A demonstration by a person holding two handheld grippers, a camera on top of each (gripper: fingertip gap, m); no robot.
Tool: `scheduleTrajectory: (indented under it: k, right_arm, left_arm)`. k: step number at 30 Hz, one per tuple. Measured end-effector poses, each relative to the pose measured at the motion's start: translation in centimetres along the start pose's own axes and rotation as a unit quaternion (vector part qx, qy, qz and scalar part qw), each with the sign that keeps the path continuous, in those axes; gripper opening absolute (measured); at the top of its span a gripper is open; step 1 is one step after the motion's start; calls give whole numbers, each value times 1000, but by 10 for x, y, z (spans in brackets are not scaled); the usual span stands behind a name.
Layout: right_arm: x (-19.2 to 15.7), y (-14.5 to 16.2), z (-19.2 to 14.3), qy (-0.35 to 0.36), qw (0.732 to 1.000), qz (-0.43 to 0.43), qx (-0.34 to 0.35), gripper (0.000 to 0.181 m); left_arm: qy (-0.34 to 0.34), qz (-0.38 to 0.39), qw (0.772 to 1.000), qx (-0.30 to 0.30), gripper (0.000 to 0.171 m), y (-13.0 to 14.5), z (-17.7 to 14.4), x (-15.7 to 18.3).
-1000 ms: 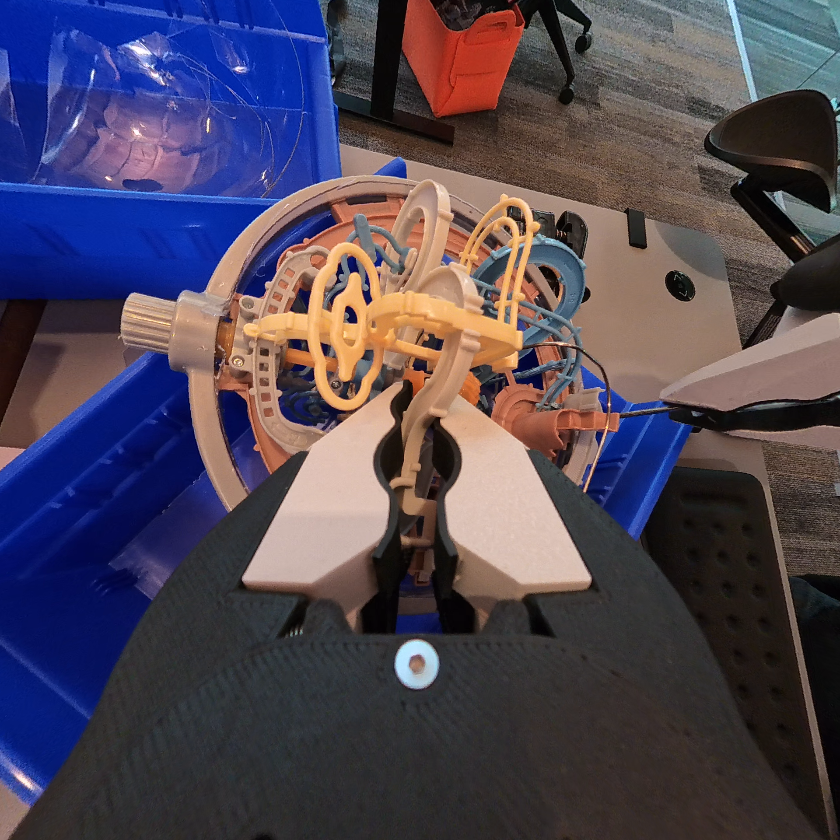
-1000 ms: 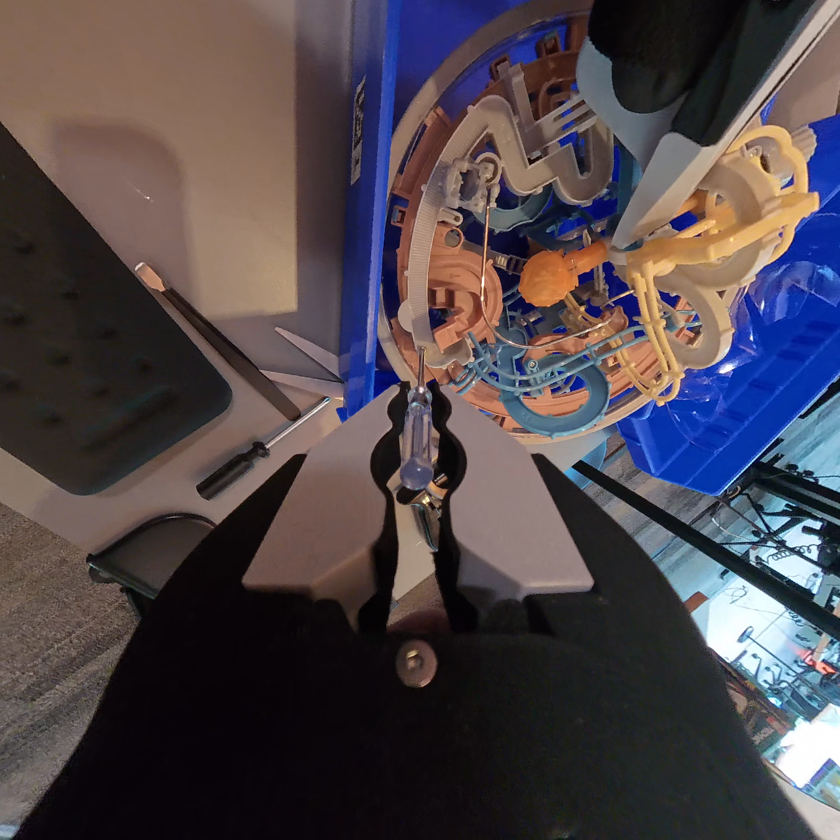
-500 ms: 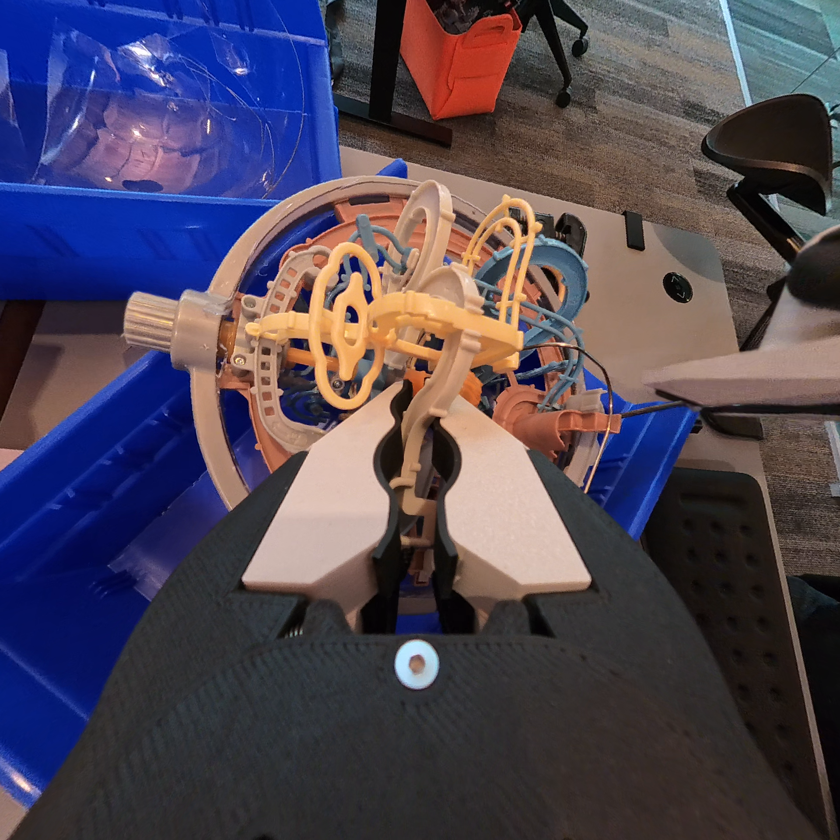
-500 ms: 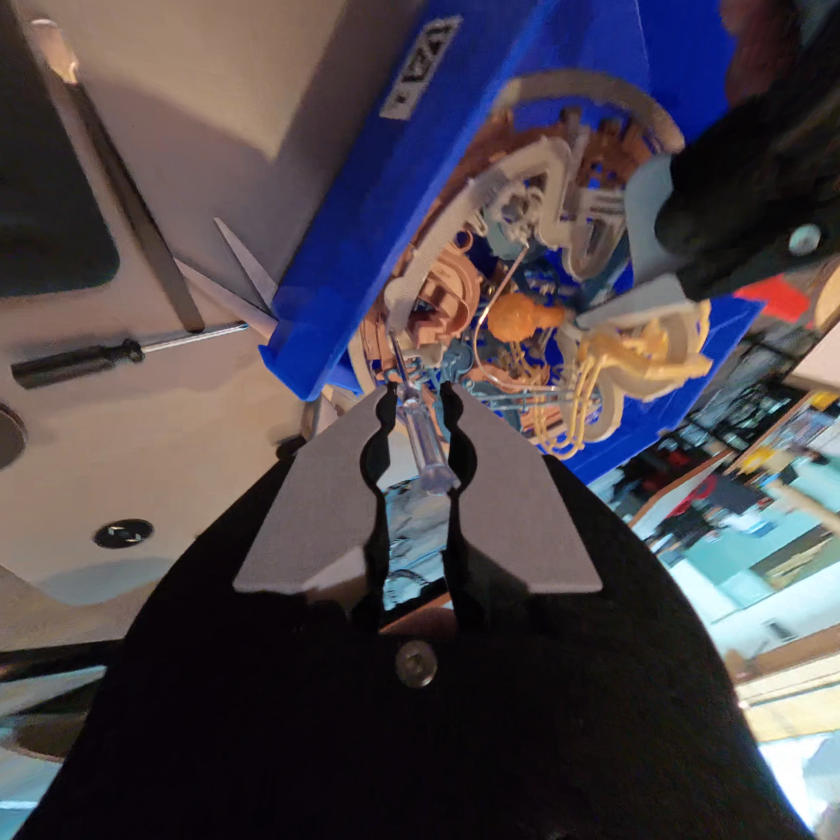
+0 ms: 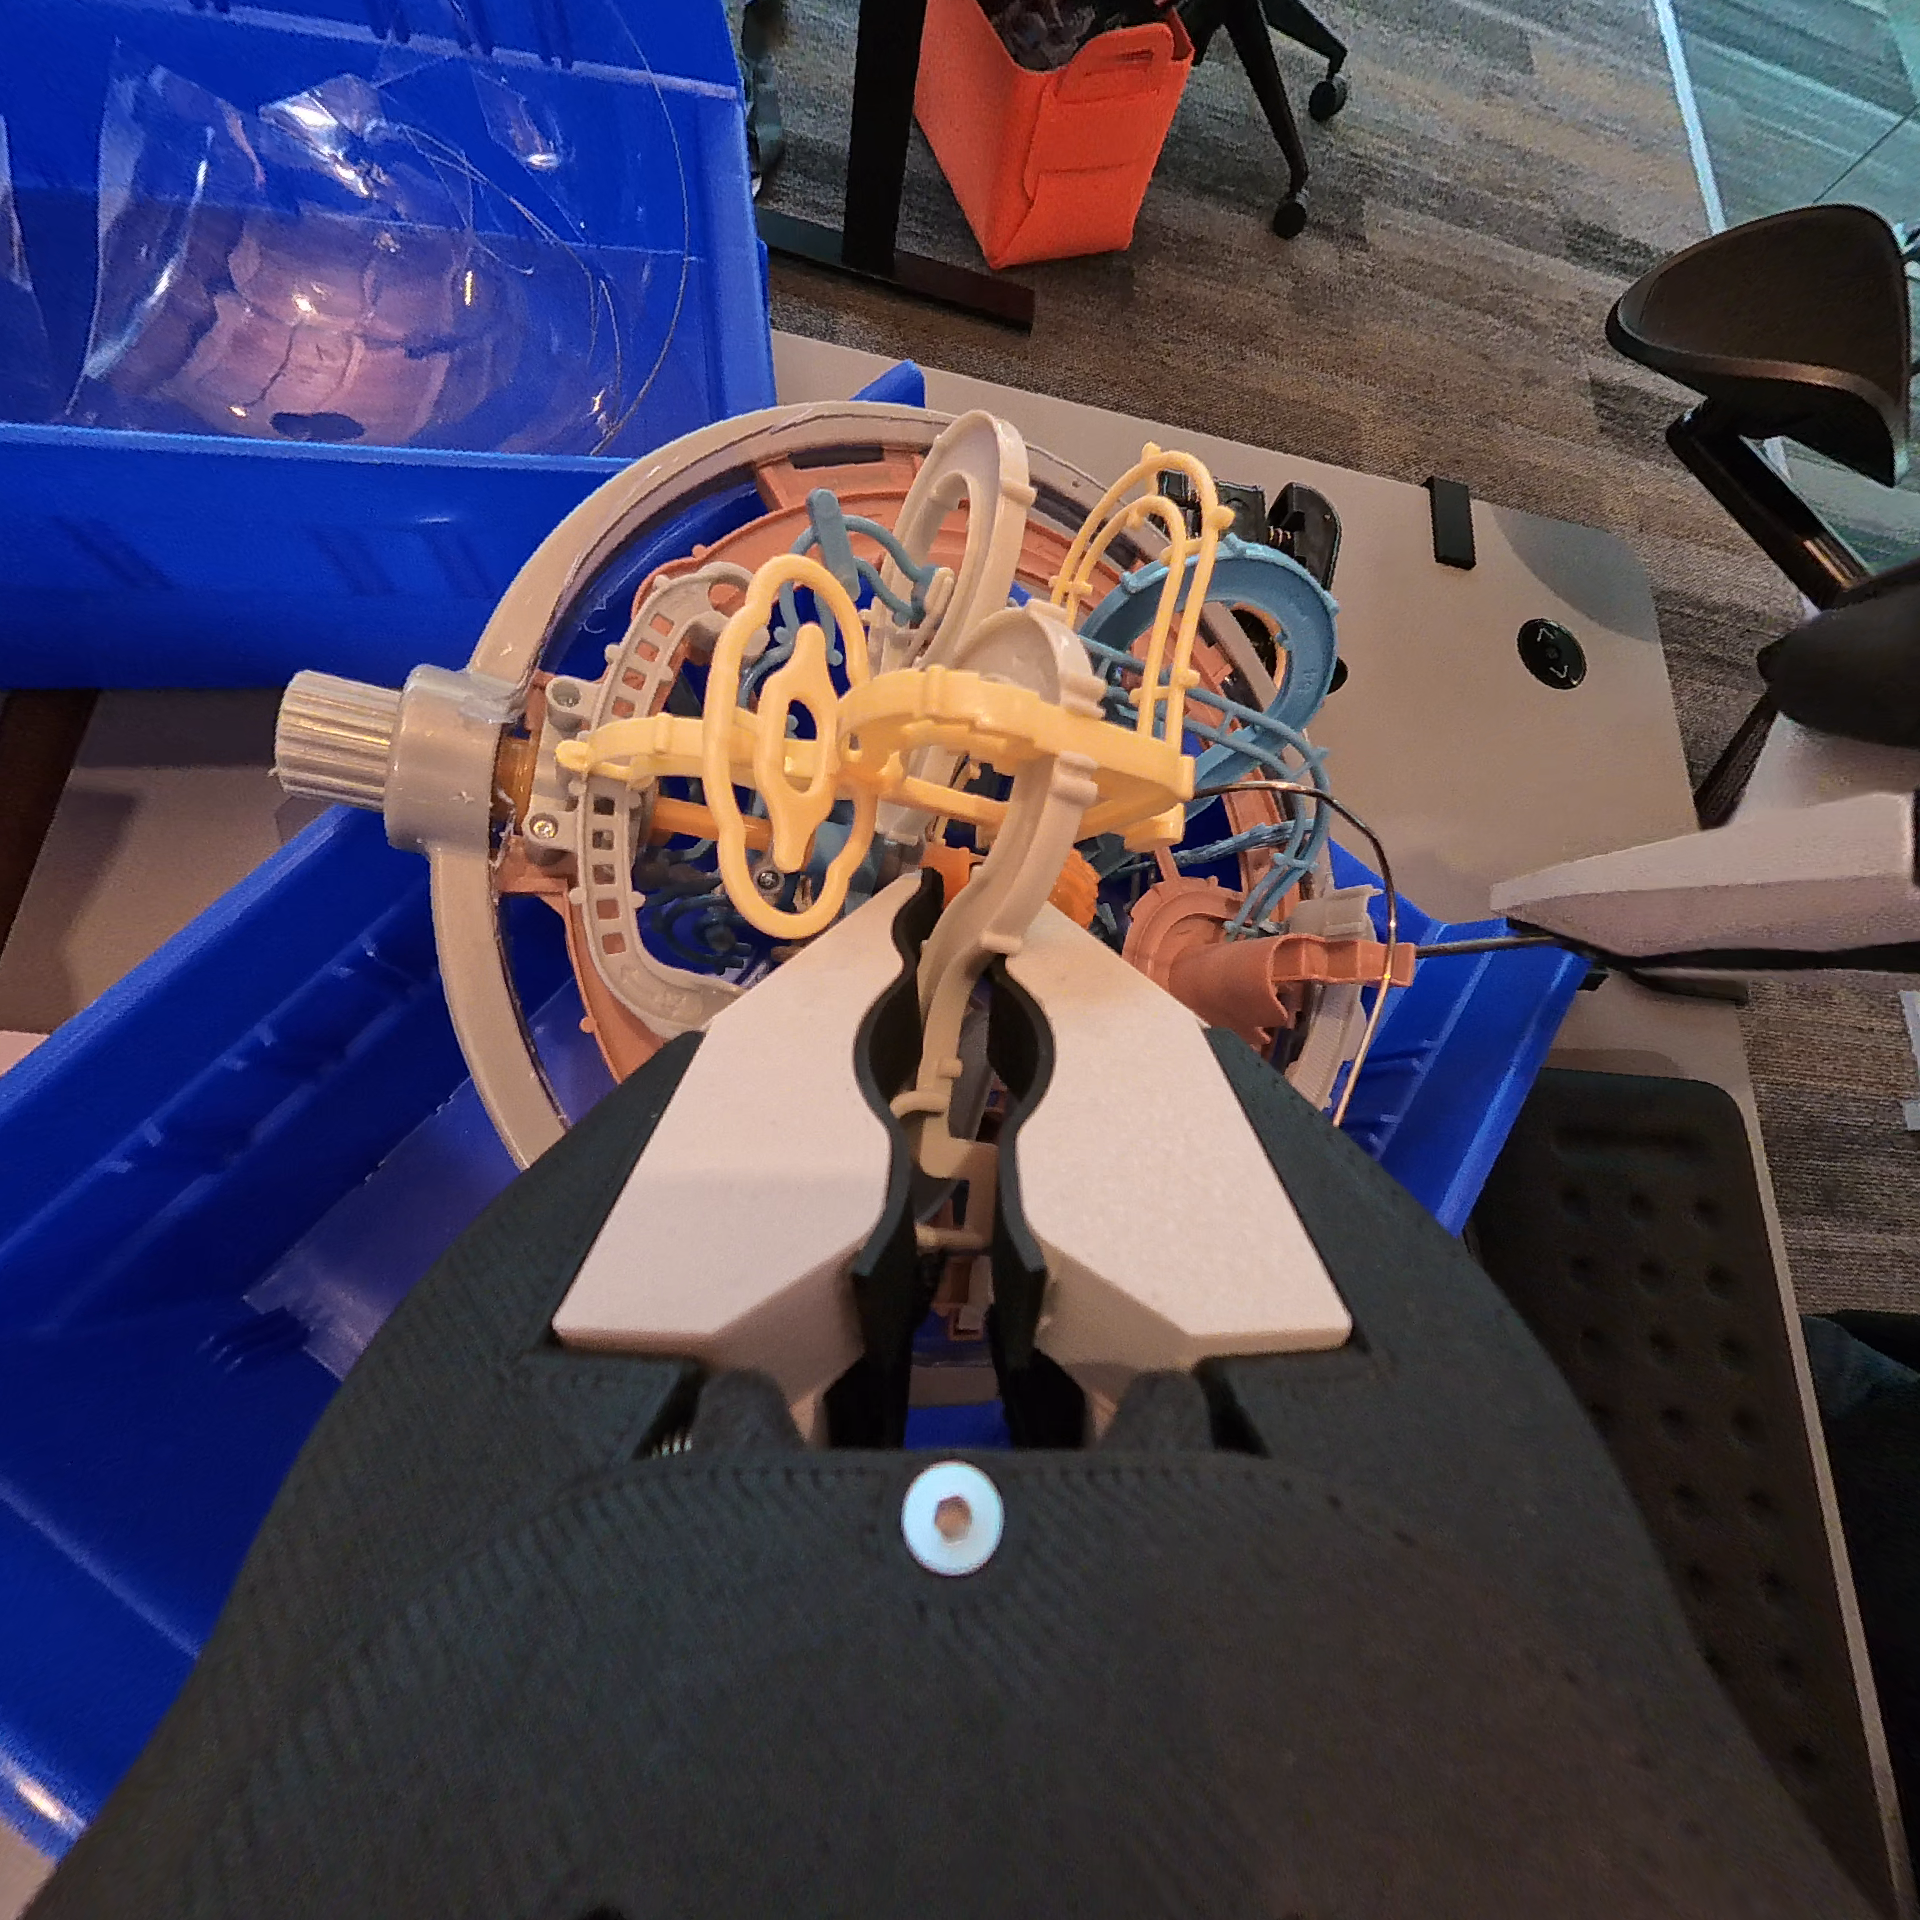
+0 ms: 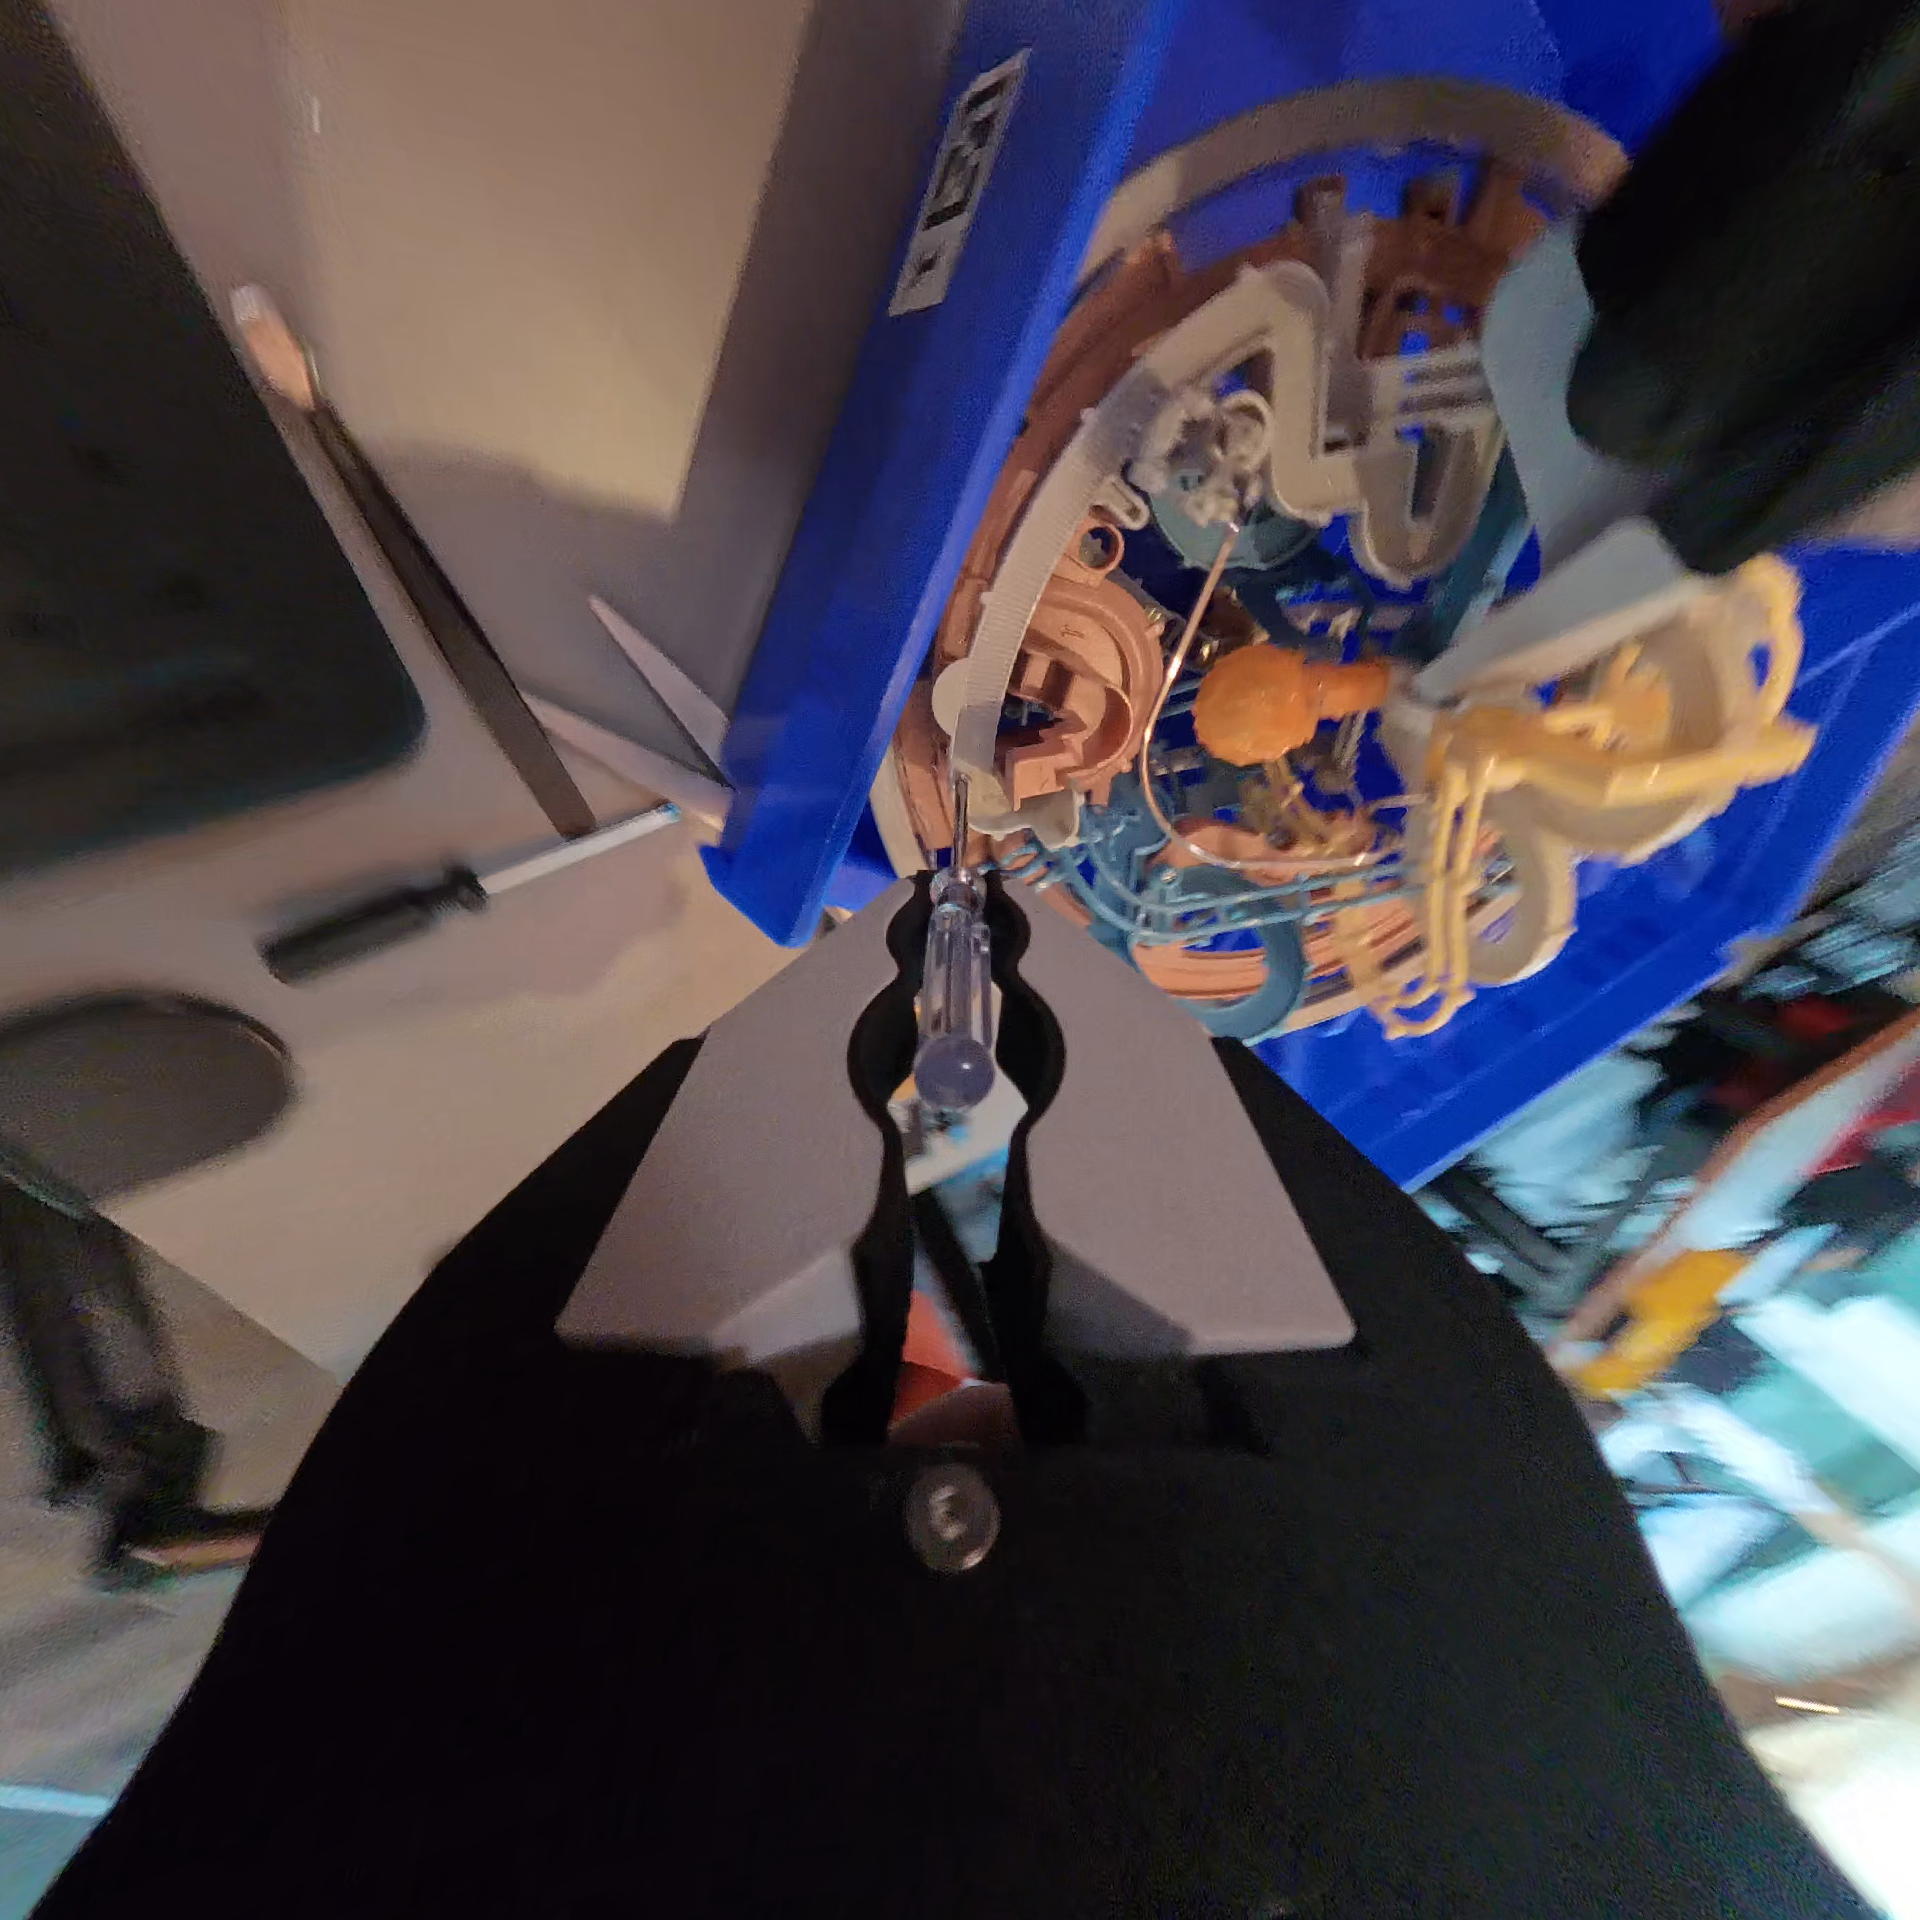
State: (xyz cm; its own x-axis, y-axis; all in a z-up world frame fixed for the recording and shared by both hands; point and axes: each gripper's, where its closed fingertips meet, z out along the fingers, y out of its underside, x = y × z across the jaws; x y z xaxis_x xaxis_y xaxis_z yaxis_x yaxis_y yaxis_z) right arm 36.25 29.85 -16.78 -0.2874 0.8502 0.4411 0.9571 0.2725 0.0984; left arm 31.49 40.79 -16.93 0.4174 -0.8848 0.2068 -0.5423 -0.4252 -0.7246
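A round plastic maze toy (image 5: pixel 831 748) with grey ring, yellow, blue and tan tracks is held over a blue bin (image 5: pixel 208 1091). My left gripper (image 5: pixel 961 935) is shut on a pale grey track strip (image 5: pixel 997 894) of the toy. My right gripper (image 6: pixel 956 894) is shut on a small clear-handled screwdriver (image 6: pixel 951 987); its metal tip touches the tan part at the toy's rim (image 6: pixel 1029 748). The right gripper also shows at the right edge of the left wrist view (image 5: pixel 1683 894). The toy (image 6: pixel 1299 675) and the left gripper's fingers (image 6: pixel 1538 603) show in the right wrist view.
A second blue bin (image 5: pixel 364 540) with a clear dome half (image 5: pixel 312 260) stands behind. On the table lie a black screwdriver (image 6: pixel 384 914), scissors (image 6: pixel 655 696), a flat tool (image 6: pixel 436 613) and a black perforated mat (image 5: pixel 1662 1351). An orange bag (image 5: pixel 1049 114) and chairs stand beyond. One gripper's finger ends stand about 12 centimetres off the other's.
My right gripper has rolled about the screwdriver's axis with the tip kept at the toy's rim, and its view is blurred. My left gripper and the toy have stayed put.
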Motion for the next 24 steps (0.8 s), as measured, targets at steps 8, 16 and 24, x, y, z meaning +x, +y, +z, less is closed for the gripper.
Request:
scheduleTrajectory:
  k: [8,16,24]
  right_arm:
    - [5,-5,1,101,933,-340,-68,6]
    - [8,3,3,30,999,-1,-28,26]
    - [-3,-4,0,-31,986,158,40,6]
  left_arm:
    - [0,2,1000,3,4,0,-1,-2]
    - [1,6,1000,3,4,-1,0,1]
    - [1,5,1000,4,4,-2,1,1]
